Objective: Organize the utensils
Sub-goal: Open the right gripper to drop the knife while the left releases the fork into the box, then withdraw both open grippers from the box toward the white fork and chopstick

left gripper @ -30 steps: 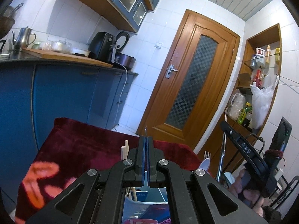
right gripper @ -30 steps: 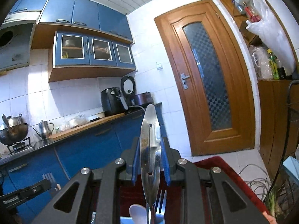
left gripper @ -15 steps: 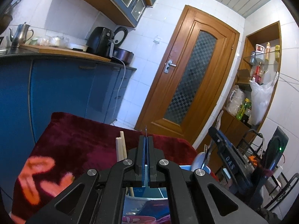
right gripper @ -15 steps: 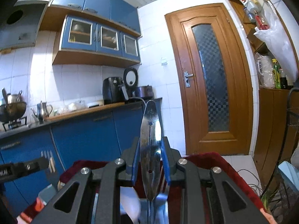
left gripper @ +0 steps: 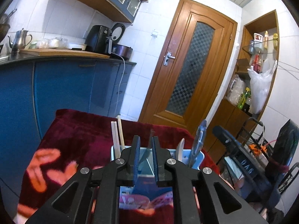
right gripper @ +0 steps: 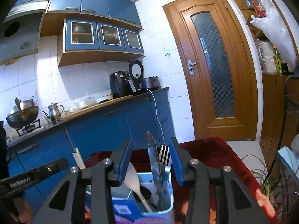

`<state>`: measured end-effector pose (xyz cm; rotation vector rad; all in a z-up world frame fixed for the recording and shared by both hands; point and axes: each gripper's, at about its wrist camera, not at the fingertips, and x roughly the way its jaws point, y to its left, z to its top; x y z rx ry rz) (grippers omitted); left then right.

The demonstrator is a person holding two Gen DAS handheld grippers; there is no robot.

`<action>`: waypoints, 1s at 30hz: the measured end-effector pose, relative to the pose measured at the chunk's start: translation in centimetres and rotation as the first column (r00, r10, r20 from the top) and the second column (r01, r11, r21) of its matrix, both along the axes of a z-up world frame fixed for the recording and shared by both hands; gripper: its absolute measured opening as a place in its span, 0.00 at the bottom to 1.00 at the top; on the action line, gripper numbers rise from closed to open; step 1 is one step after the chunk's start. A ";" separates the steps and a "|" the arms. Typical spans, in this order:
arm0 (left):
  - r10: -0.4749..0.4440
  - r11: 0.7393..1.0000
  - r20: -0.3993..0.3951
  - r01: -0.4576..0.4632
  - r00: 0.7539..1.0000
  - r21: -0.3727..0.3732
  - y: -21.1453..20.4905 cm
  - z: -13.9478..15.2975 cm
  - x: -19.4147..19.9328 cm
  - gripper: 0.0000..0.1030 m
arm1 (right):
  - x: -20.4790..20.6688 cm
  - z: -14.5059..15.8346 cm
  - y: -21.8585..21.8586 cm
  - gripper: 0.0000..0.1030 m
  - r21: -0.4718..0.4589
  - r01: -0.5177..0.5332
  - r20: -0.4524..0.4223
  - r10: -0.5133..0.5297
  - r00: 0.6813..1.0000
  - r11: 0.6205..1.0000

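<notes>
Two tools parted, knife between

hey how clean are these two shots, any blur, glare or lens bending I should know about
Left wrist view: red patterned cloth smeared near the bottom edge, tall brown wooden door bowed by the fisheye, corners vignetted black. Right wrist view: sharper; bright light patch on the white wall tiles, glints on the flat steel utensil standing in the pale blue holder.

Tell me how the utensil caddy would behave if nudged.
The light blue utensil caddy looks like thin plastic, so probably light. A knife and fork stand tall at one end, so it may tip. The plush red cloth likely resists sliding.
</notes>
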<state>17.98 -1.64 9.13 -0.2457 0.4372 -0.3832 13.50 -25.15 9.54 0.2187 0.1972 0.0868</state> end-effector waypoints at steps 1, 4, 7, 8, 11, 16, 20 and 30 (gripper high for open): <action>-0.001 1.000 0.001 0.001 1.000 0.006 0.0 0.1 -0.5 0.13 | -0.5 0.1 0.0 0.43 0.004 -0.002 -0.001 0.002 1.000 1.000; -0.002 1.000 0.006 0.002 1.000 0.028 0.1 0.4 -1.9 0.13 | -1.9 0.5 -0.1 0.43 0.015 -0.013 -0.007 0.013 1.000 1.000; -0.003 0.999 0.011 0.003 1.000 0.045 0.3 0.6 -3.5 0.13 | -3.0 1.0 0.0 0.43 0.022 -0.021 -0.016 0.022 1.000 1.000; -0.004 0.999 0.011 0.003 1.000 0.048 0.3 0.7 -3.9 0.14 | -3.6 1.1 0.1 0.43 0.024 -0.026 -0.018 0.027 0.999 0.999; 0.000 0.998 0.014 -0.001 1.000 0.066 0.5 1.0 -5.4 0.22 | -5.0 1.4 0.2 0.43 0.022 -0.034 -0.023 0.034 0.999 0.999; 0.009 0.996 0.009 -0.010 1.000 0.090 1.0 1.3 -7.6 0.24 | -7.5 1.6 0.3 0.43 0.028 -0.045 -0.042 0.046 0.998 0.999; 0.012 0.992 -0.018 -0.010 1.000 0.127 0.8 1.2 -8.6 0.24 | -9.0 1.1 0.3 0.43 0.041 -0.053 -0.078 0.056 0.995 0.998; 0.001 0.979 -0.120 0.024 0.993 0.202 0.5 -1.6 -10.2 0.25 | -10.9 -1.5 -0.3 0.43 0.062 -0.042 -0.215 0.054 0.975 0.997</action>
